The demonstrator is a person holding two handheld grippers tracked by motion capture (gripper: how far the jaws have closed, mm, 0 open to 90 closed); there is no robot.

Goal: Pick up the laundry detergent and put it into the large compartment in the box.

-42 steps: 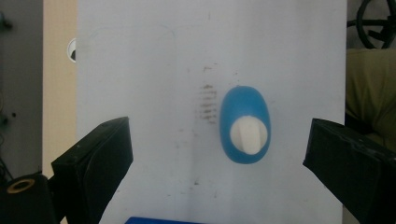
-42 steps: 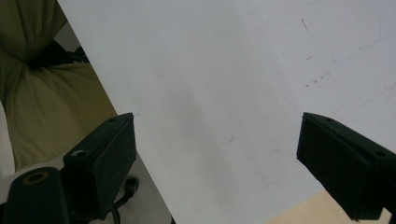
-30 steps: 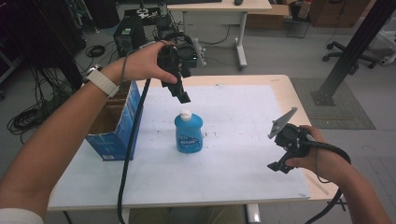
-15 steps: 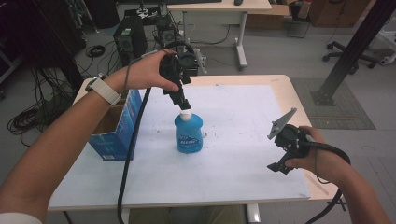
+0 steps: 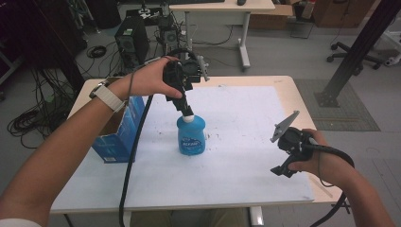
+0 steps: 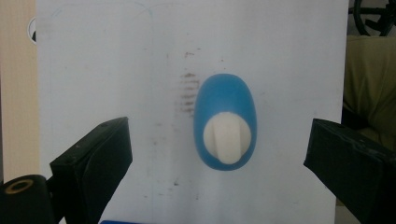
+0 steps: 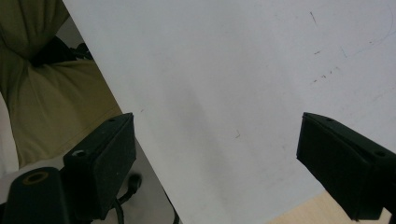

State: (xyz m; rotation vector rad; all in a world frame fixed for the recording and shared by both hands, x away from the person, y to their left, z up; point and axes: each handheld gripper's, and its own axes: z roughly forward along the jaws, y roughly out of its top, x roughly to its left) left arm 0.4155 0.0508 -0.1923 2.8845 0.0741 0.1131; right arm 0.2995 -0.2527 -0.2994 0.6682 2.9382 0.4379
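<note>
A blue plastic bottle with a white cap stands upright on the white sheet that covers the table. My left gripper points straight down just above the cap. In the left gripper view the bottle and its cap lie below and between the wide-apart jaws of my left gripper, which is open and holds nothing. My right gripper hovers low near the table's front right corner. It is open over bare white sheet.
An open blue cardboard box stands at the table's left edge, close to the left forearm. The left gripper's black cable hangs across the sheet's left part. Behind the table are a computer tower, another desk and floor cables.
My left gripper has moved right and down, from behind and left of the bottle to right above its cap. The right gripper has stayed in place.
</note>
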